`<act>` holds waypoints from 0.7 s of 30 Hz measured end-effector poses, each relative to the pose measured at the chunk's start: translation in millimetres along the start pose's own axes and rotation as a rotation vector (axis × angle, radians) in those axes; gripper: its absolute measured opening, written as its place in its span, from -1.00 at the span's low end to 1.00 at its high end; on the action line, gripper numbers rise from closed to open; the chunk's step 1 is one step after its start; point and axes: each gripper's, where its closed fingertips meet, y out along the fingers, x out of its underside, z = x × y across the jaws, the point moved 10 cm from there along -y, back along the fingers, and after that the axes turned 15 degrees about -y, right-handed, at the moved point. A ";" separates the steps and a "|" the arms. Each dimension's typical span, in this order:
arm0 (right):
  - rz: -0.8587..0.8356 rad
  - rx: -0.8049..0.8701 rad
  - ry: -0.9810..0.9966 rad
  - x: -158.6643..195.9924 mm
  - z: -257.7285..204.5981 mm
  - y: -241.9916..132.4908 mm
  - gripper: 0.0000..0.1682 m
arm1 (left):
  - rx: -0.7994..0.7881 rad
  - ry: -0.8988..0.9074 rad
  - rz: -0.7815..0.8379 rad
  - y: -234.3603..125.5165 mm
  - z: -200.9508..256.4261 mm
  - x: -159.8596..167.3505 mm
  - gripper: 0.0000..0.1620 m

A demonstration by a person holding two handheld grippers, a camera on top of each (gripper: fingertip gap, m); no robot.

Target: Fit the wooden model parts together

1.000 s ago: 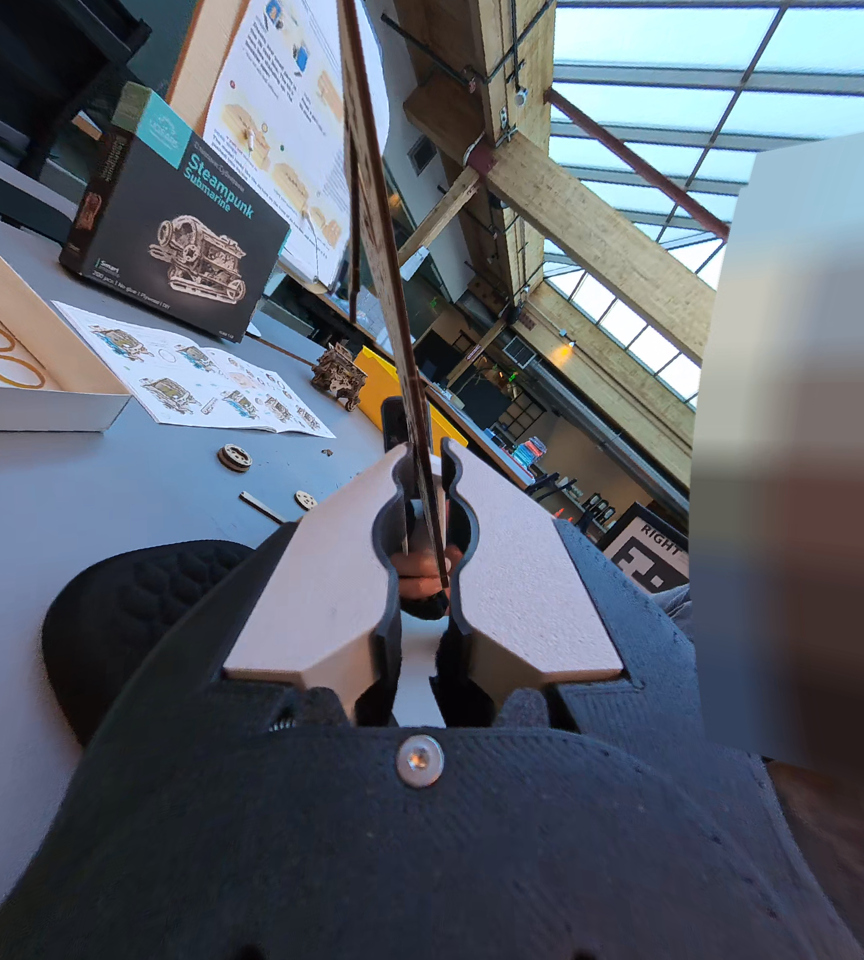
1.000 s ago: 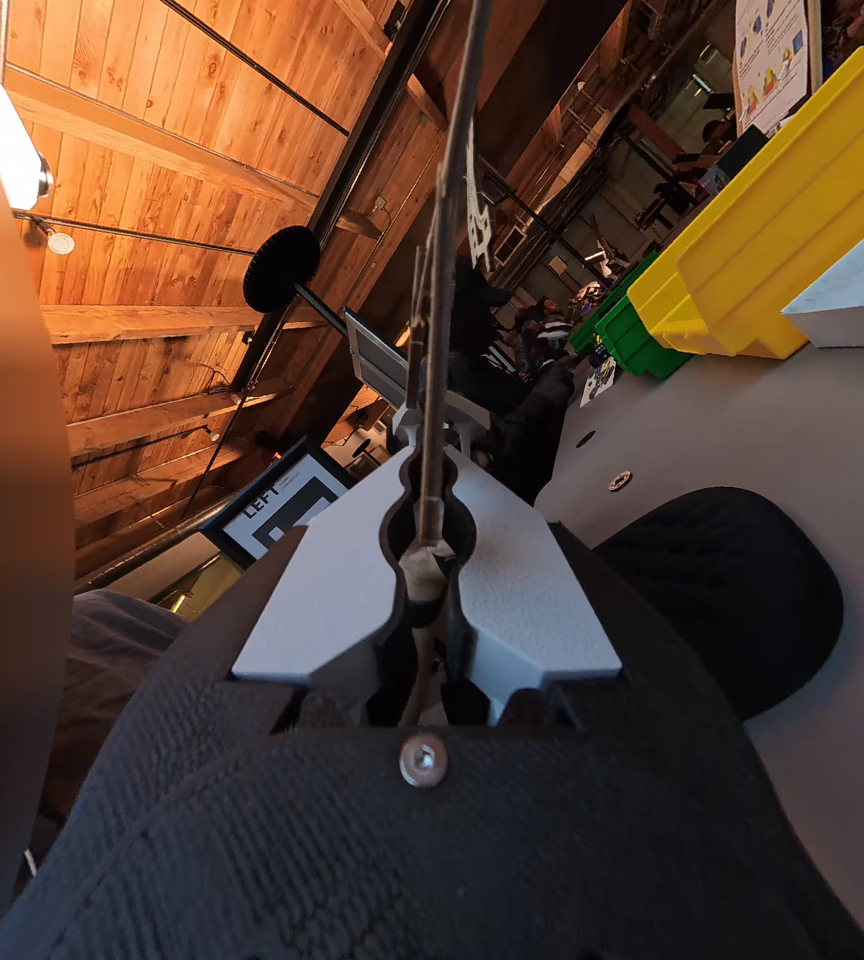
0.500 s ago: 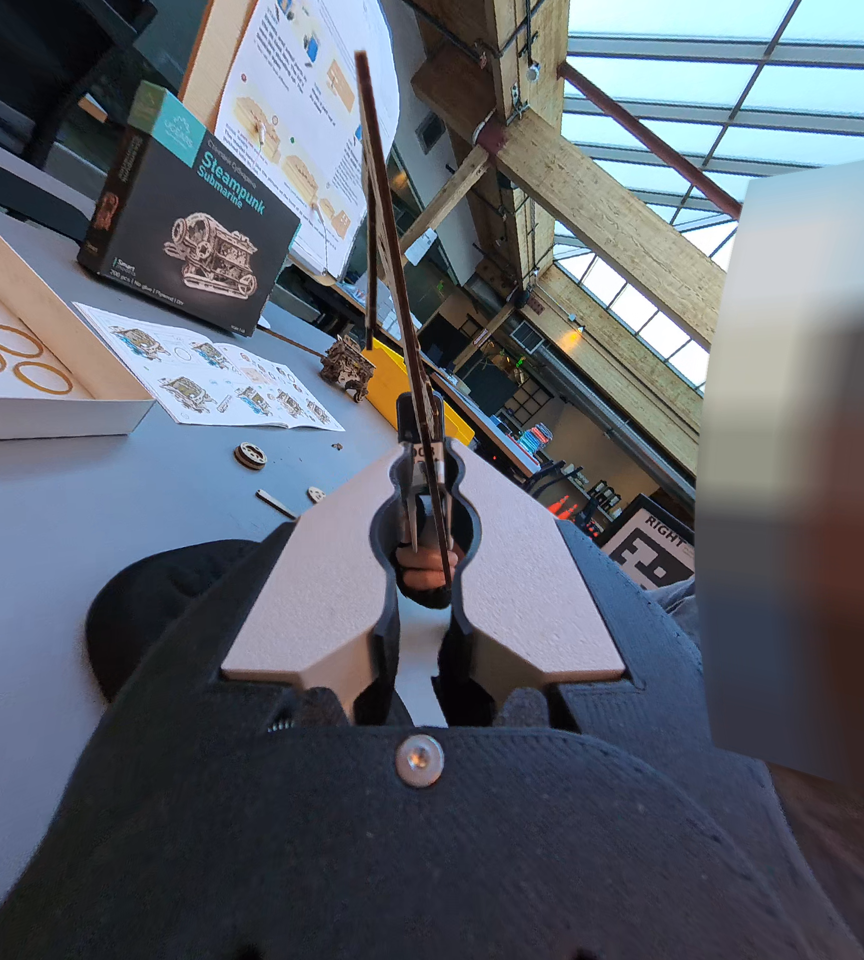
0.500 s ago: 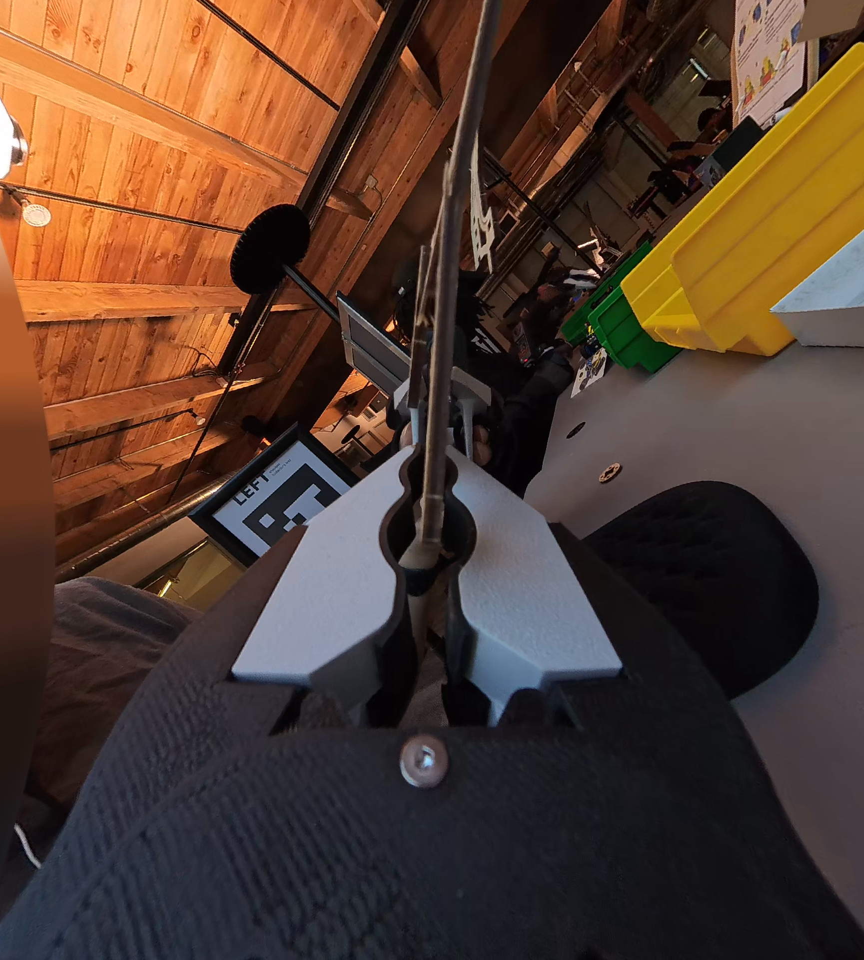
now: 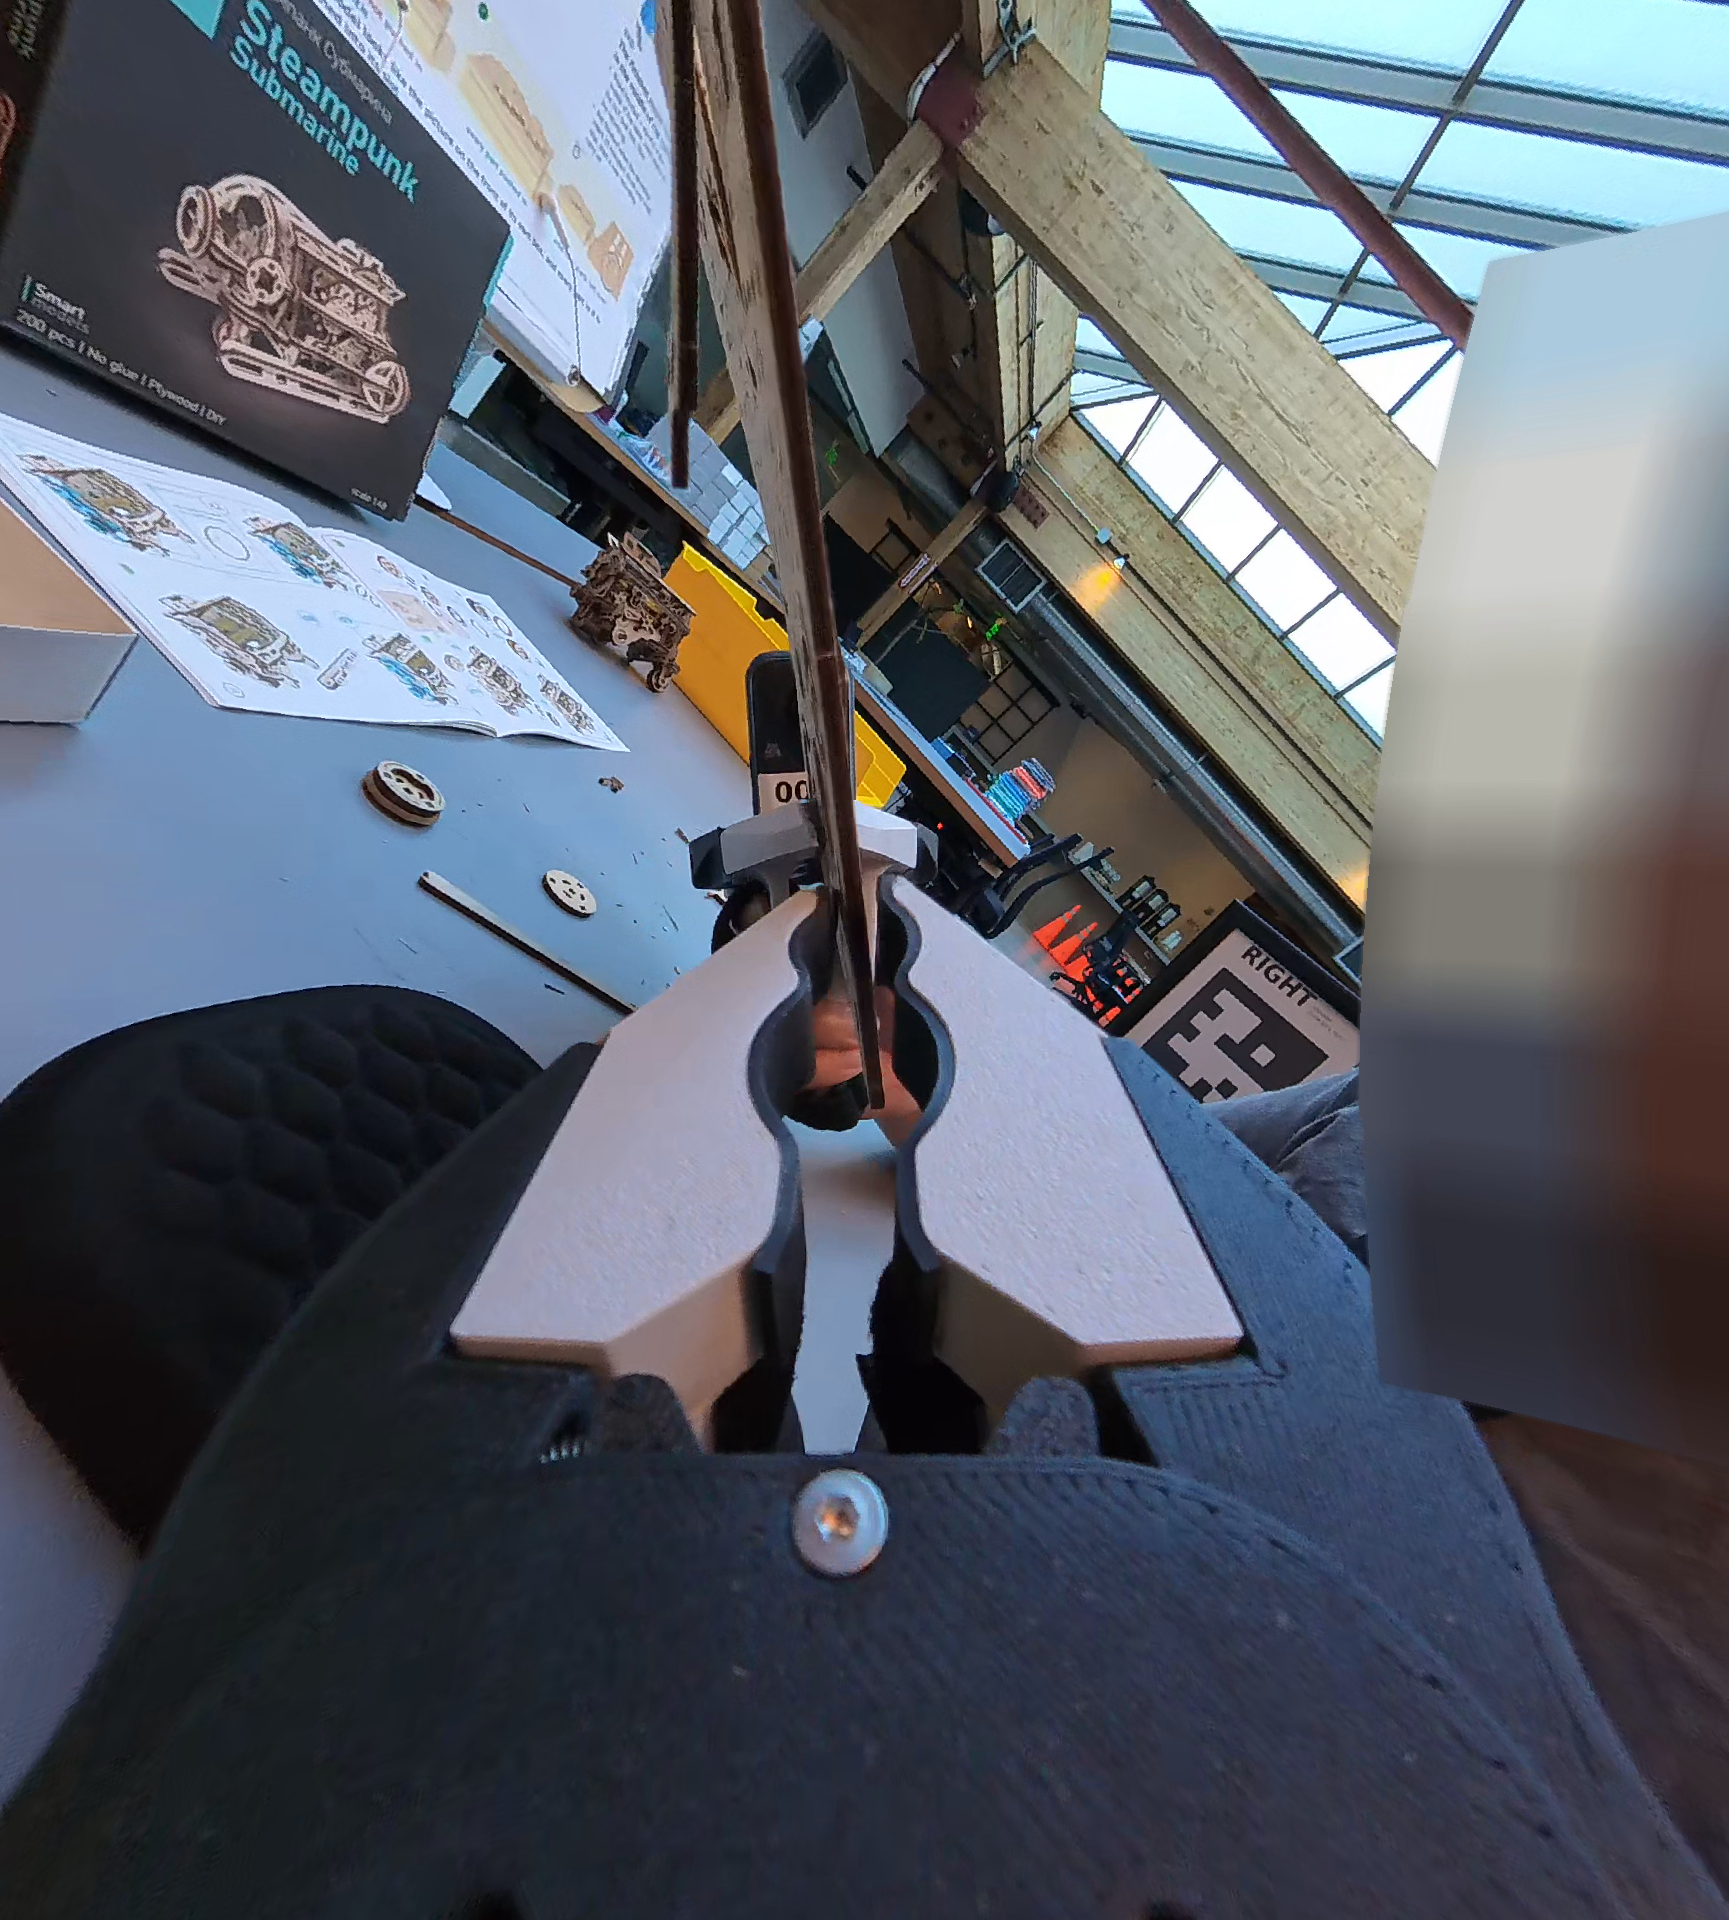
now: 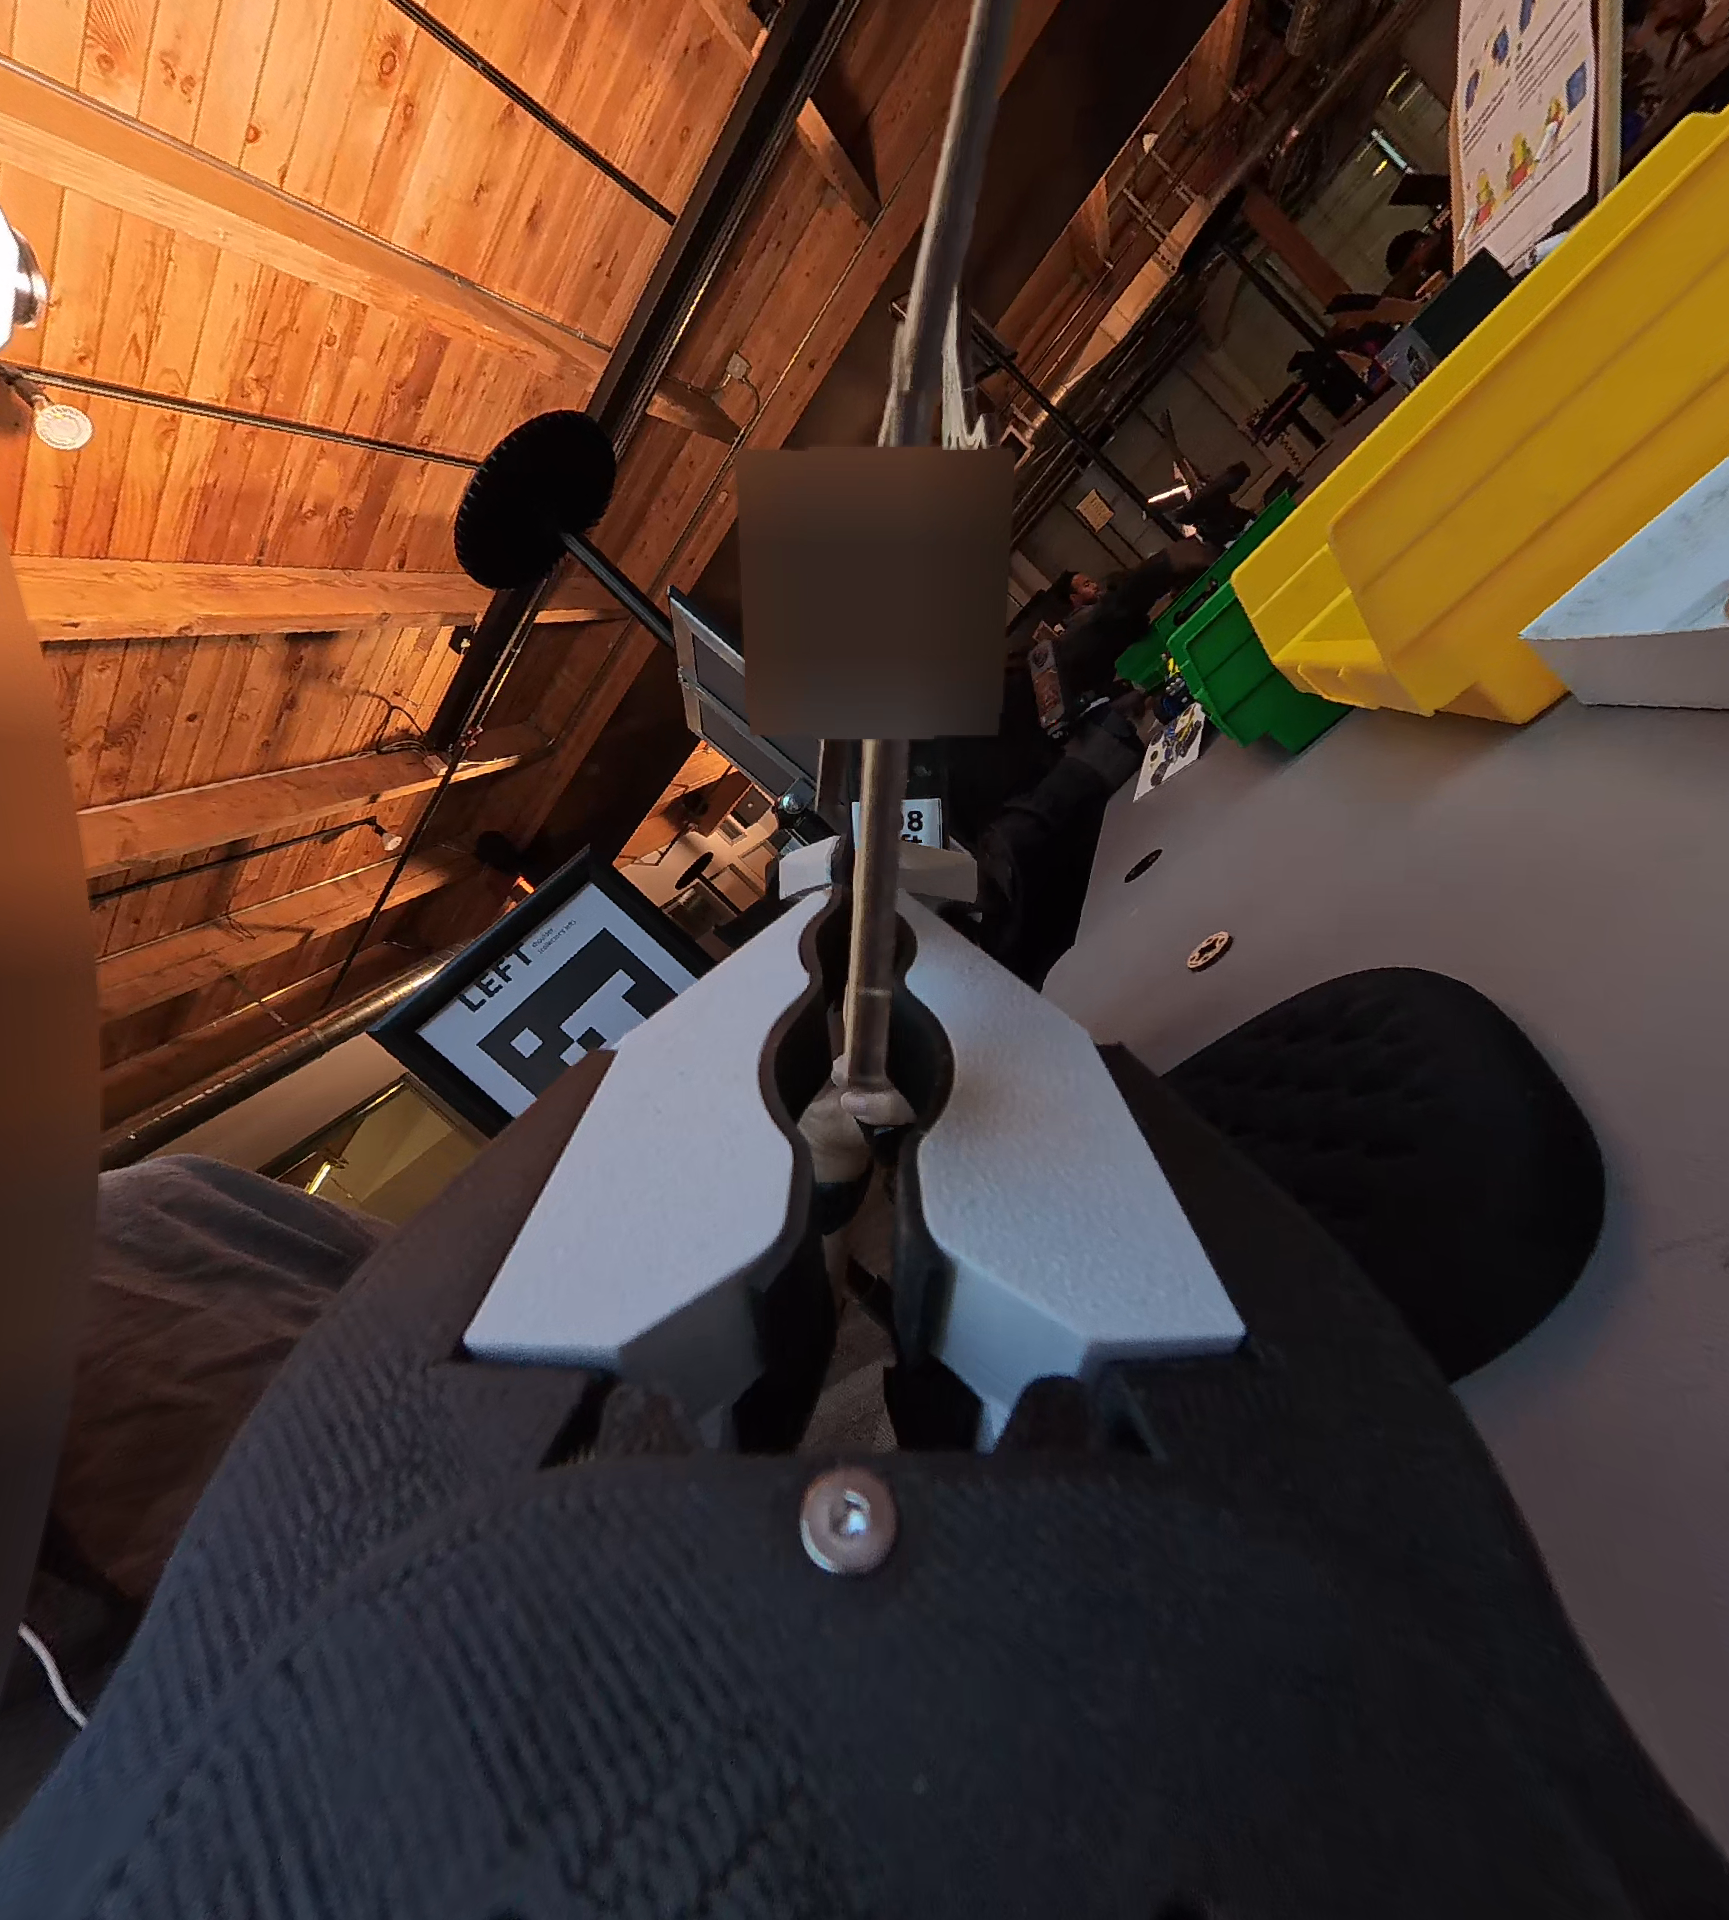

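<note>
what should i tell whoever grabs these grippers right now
Left gripper: shut on the thin wooden sheet, held edge-on and upright above the grey table.
Right gripper: shut on the same sheet from the opposite side, facing the left one.
On the table: small assembled wooden model, two wooden gears, a wooden strip, open instruction booklet, kit box.
Done: sheet lifted by both grippers. Left: no joint visible yet; the fitting remains.

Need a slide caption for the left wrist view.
Left hand-held gripper clamps a thin wooden sheet edge-on above a gray table with loose wooden parts.
</note>
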 end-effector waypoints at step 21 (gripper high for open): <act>-0.064 -0.008 -0.047 3.4 -3.6 5.4 -0.99 | -0.018 0.037 0.013 1.3 0.7 -0.3 -1.00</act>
